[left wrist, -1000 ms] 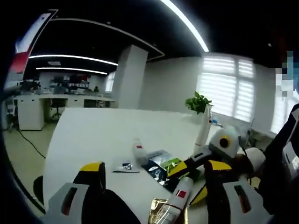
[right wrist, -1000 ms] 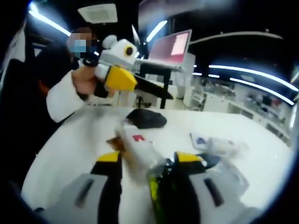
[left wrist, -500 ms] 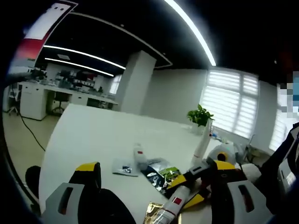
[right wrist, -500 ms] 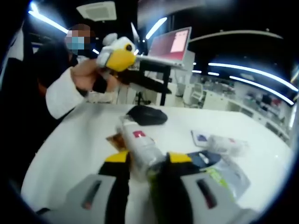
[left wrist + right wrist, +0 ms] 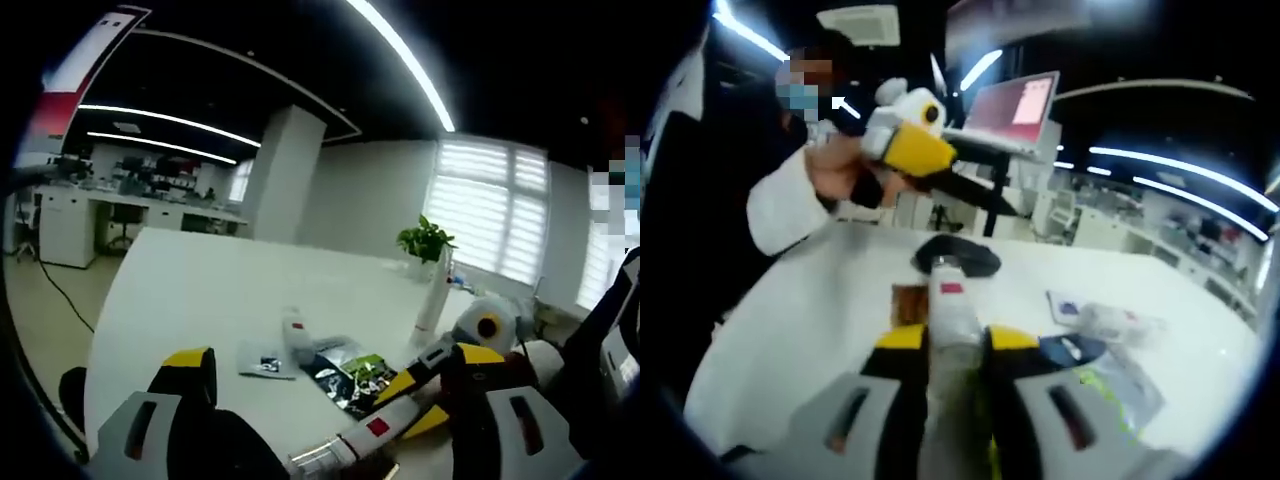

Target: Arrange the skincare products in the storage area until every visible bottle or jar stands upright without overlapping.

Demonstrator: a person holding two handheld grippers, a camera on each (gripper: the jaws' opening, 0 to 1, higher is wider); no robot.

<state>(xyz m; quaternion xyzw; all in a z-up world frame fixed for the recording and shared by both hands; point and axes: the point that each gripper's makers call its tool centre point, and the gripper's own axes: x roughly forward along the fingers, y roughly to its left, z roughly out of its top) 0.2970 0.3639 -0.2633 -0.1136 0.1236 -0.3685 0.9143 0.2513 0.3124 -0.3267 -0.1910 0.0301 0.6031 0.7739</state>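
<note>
Lifted clear since a moment earlier, the white tube [image 5: 952, 310] sat clamped in the right gripper [image 5: 950, 345]; left gripper [image 5: 330, 365] gaped empty; another bottle [image 5: 297, 335] lay flat.

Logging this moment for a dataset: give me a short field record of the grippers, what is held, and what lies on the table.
right gripper: shut on white tube with red label
left gripper: open, empty, raised above table
tube pose: tilted, not upright
white table: small white bottle lying down, dark and green sachets, flat white packet
background: potted plant
</note>
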